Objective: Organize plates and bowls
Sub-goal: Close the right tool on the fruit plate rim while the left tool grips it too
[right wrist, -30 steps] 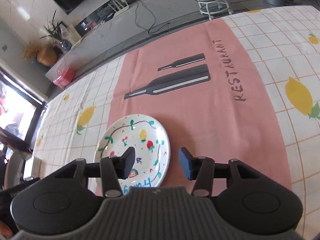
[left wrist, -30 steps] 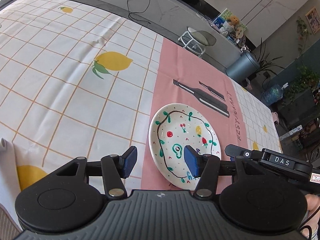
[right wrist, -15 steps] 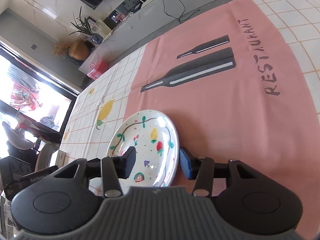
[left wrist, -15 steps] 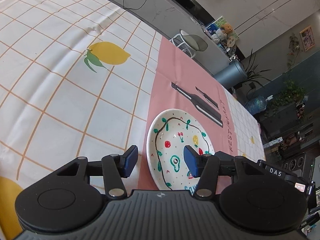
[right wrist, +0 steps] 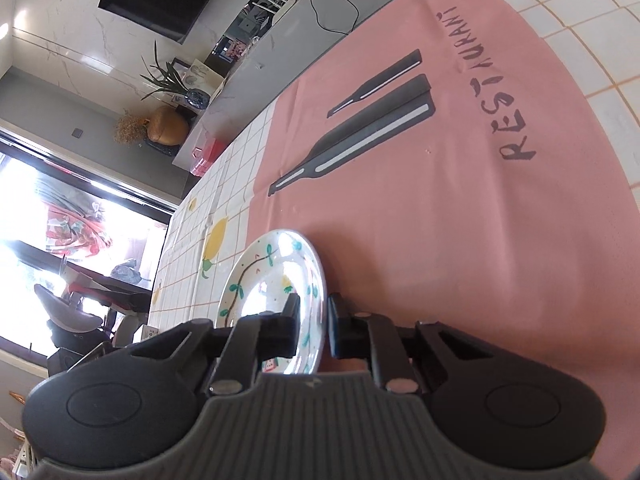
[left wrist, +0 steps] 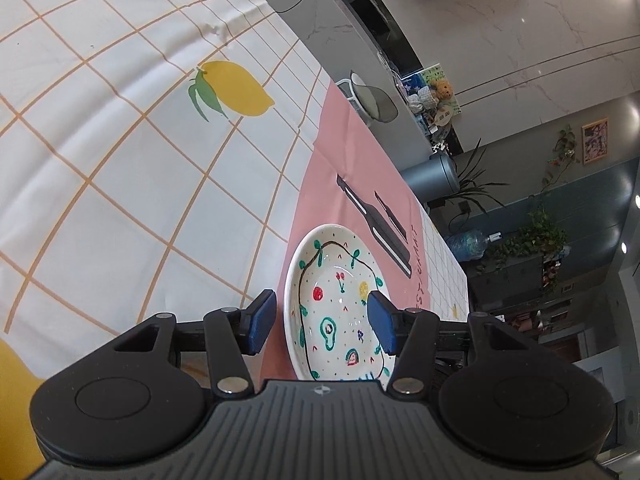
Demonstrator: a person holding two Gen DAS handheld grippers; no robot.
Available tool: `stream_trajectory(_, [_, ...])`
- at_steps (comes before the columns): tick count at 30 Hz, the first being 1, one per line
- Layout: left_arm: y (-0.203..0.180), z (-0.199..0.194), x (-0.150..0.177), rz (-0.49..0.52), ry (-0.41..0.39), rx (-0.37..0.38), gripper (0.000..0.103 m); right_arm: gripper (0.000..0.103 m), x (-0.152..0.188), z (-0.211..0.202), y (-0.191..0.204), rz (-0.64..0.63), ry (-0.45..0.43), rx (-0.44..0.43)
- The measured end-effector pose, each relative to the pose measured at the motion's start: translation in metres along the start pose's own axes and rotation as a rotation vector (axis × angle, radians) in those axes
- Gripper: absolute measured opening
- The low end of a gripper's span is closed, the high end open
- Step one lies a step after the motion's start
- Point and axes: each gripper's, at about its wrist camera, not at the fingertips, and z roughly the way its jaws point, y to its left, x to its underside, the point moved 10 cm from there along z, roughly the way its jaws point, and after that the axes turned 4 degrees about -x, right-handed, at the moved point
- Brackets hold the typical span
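Pinches the near rim of the painted plate (right wrist: 276, 280) with the right gripper (right wrist: 314, 314), jaws pressed tight on it. Holds the left gripper (left wrist: 320, 318) with jaws spread wide, one side of the plate between them but not squeezed. Lies on the pink cloth (right wrist: 440, 220) on the table (left wrist: 120, 168). Lift slowly and hold level, so as not to let it slip. Maybe close the left jaws too for a safer hold. Round, hard, shiny and smooth, with little fruit drawings. Soft cloth below.
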Motion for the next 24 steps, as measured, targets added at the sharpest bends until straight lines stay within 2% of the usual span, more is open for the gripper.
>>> stream_trajectory(3, [-0.0010,0.0001,0.0007,0.016,-0.010,-0.016,0.057,0.004,-0.0003,-0.0006,-0.0027,0.006,0.004,-0.004])
stream_trajectory(7, [-0.0012,0.0016,0.0039,0.042,-0.017,-0.054,0.041,0.004,0.0003,-0.0016,-0.0019,-0.003,0.001,-0.004])
stream_trajectory(14, [0.0005,0.0012,0.0055,0.048,-0.028,-0.082,0.032,0.004,0.0015,-0.0023,-0.0011,-0.025,-0.010,0.005])
stream_trajectory(18, [0.0033,0.0010,0.0033,-0.002,-0.013,-0.067,0.027,0.004,0.0023,-0.0025,-0.0018,-0.003,0.002,0.001])
stream_trajectory(24, [-0.0016,0.0008,0.0040,0.041,-0.030,-0.108,0.027,0.004,0.0056,-0.0042,-0.0016,0.014,0.013,-0.006])
